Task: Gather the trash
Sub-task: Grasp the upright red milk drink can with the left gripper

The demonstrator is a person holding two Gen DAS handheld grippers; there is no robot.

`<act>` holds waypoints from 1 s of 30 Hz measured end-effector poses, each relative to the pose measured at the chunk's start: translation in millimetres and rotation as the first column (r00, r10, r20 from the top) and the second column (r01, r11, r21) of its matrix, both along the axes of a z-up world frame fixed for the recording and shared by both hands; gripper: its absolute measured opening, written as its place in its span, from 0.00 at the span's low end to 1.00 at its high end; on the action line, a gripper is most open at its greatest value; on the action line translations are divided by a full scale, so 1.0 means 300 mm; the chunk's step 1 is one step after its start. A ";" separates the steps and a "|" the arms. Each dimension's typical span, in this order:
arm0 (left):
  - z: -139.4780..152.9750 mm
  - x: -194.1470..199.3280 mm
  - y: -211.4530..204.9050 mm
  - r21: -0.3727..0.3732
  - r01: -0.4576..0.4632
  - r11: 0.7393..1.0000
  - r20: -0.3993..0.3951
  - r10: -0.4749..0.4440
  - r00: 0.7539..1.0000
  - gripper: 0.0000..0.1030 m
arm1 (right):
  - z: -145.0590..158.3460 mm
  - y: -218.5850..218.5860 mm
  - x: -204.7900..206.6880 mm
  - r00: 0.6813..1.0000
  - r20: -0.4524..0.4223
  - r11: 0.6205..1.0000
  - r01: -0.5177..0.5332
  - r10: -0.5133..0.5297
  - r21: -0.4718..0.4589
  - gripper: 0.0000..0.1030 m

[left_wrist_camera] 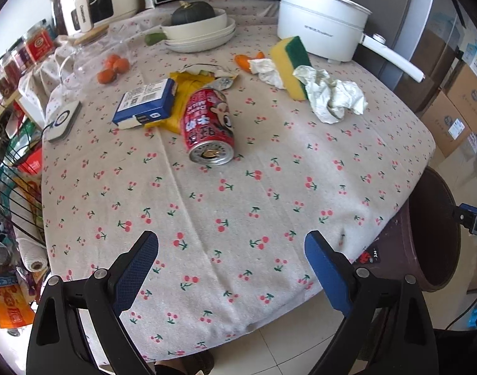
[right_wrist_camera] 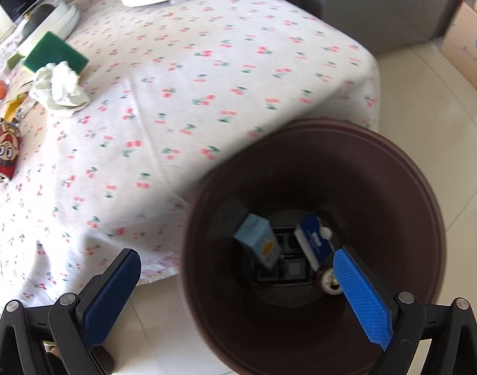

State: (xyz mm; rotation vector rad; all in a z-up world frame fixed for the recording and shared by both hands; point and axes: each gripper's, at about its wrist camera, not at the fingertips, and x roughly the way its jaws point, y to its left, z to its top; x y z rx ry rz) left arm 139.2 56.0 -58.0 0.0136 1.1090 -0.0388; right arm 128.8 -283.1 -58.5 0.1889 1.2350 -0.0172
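A red drink can [left_wrist_camera: 208, 125] lies on its side on the cherry-print tablecloth [left_wrist_camera: 232, 206], next to a blue and white box [left_wrist_camera: 146, 103] and a yellow wrapper [left_wrist_camera: 188, 87]. Crumpled tissues [left_wrist_camera: 333, 93] rest against a yellow and green sponge [left_wrist_camera: 293, 65]. My left gripper [left_wrist_camera: 232, 247] hovers open over the table's near edge, nothing between its fingers. My right gripper [right_wrist_camera: 236, 265] stands open above the dark brown trash bin [right_wrist_camera: 404, 168]. Inside the bin lie a light blue carton [right_wrist_camera: 258, 240], a dark blue carton [right_wrist_camera: 315, 237] and a small round item. The can [right_wrist_camera: 2, 153] and tissues [right_wrist_camera: 58, 86] show at the far left.
A white electric pot [left_wrist_camera: 319, 28], stacked bowls with a dark squash [left_wrist_camera: 194, 28], oranges [left_wrist_camera: 113, 67], orange peel [left_wrist_camera: 246, 61] and a white coaster-like pad [left_wrist_camera: 63, 118] crowd the table's back and left. A wire rack [left_wrist_camera: 13, 187] stands left. Cardboard boxes [left_wrist_camera: 457, 106] sit right on the tiled floor.
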 end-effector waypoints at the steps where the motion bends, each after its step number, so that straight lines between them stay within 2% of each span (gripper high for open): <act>1: -0.003 0.012 0.019 -0.007 -0.015 1.000 -0.001 0.015 1.000 0.93 | 0.000 0.015 0.008 1.000 0.002 1.000 -0.008 0.008 -0.002 0.98; 6: -0.008 0.081 0.111 -0.088 -0.120 0.989 0.037 0.124 0.992 0.93 | 0.001 0.100 0.048 0.999 0.007 0.998 -0.049 0.049 -0.025 0.98; 11: -0.038 0.176 0.131 -0.141 -0.151 0.978 0.039 0.158 0.987 0.93 | 0.001 0.170 0.092 0.997 0.016 0.996 -0.078 0.079 -0.044 0.98; 16: -0.071 0.279 0.101 -0.128 -0.136 0.982 0.060 0.144 0.988 0.91 | -0.010 0.219 0.136 0.996 0.012 0.995 -0.092 0.092 -0.034 0.98; 24: -0.127 0.397 0.050 -0.122 -0.161 0.979 0.045 0.167 0.985 0.84 | -0.032 0.269 0.187 0.996 0.001 0.995 -0.093 0.093 -0.041 0.98; 27: -0.148 0.419 0.050 -0.130 -0.186 0.974 0.032 0.192 0.981 0.78 | -0.038 0.276 0.197 0.996 -0.005 0.996 -0.084 0.084 -0.022 0.98; 30: -0.164 0.431 0.061 -0.146 -0.211 0.966 0.013 0.215 0.977 0.63 | -0.039 0.286 0.200 0.997 -0.006 0.996 -0.083 0.083 -0.019 0.98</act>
